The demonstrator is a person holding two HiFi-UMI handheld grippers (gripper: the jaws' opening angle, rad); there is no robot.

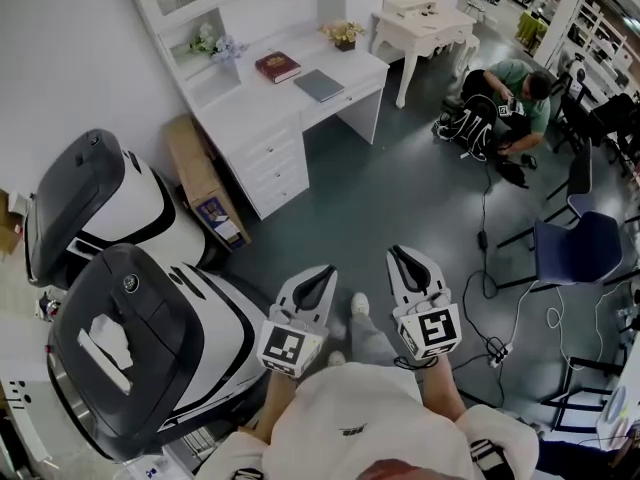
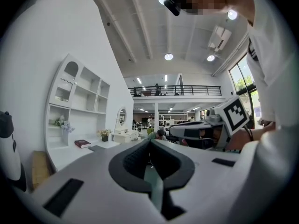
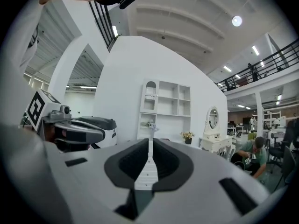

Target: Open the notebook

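A grey notebook [image 1: 319, 85] lies closed on a white desk [image 1: 262, 108] across the room, next to a dark red book [image 1: 277, 66]. The left gripper view also shows the grey notebook [image 2: 97, 148] and the red book [image 2: 82, 143], small and far off. I hold both grippers up in front of my chest, far from the desk. My left gripper [image 1: 321, 274] is shut with nothing in it. Beside it, my right gripper [image 1: 404, 257] is likewise shut and holds nothing. In each gripper view the jaws meet: left gripper [image 2: 150, 143], right gripper [image 3: 150, 142].
Two large white-and-black machines [image 1: 120, 348] stand at my left, with a cardboard box [image 1: 203, 183] by the desk. A white dressing table [image 1: 422, 30] stands at the far right of the desk. A person [image 1: 515, 103] crouches by a bag. A blue chair [image 1: 578, 248] and floor cables [image 1: 500, 298] lie right.
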